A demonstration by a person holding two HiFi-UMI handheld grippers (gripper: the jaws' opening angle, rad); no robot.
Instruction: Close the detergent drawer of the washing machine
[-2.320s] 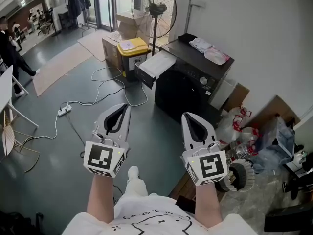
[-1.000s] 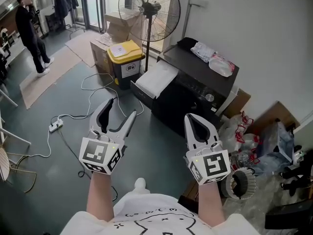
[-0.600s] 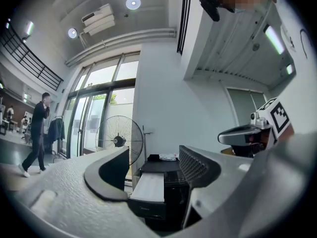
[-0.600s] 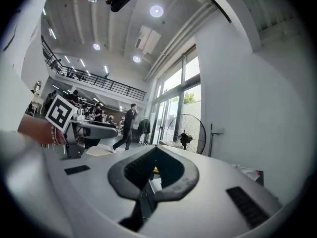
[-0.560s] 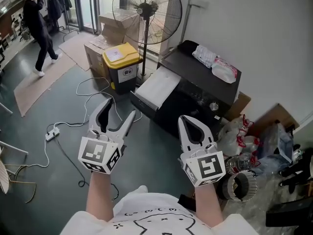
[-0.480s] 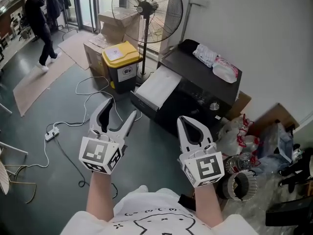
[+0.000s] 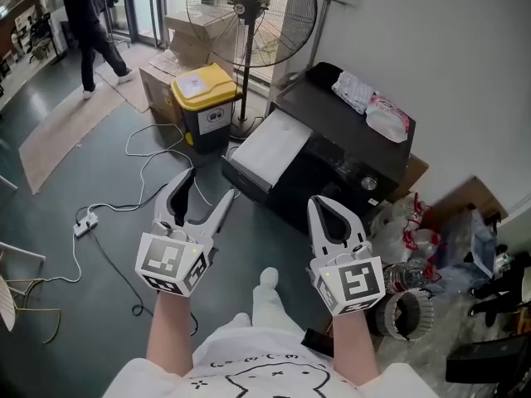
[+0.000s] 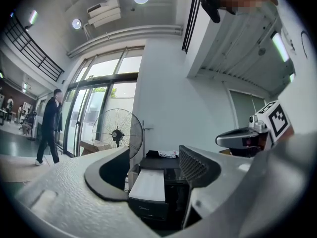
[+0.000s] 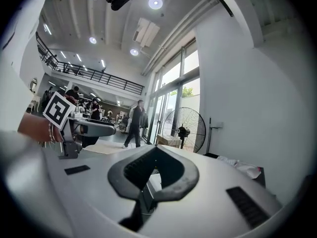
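L gripper (image 7: 209,184) jaws apart, R gripper (image 7: 320,202) jaws touching, drawer (image 7: 270,146) out, washer (image 7: 342,124) front unclear

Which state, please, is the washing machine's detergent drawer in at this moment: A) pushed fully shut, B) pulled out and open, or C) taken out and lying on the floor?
B: the detergent drawer juts out from the front of the washing machine, with its pale inside showing.
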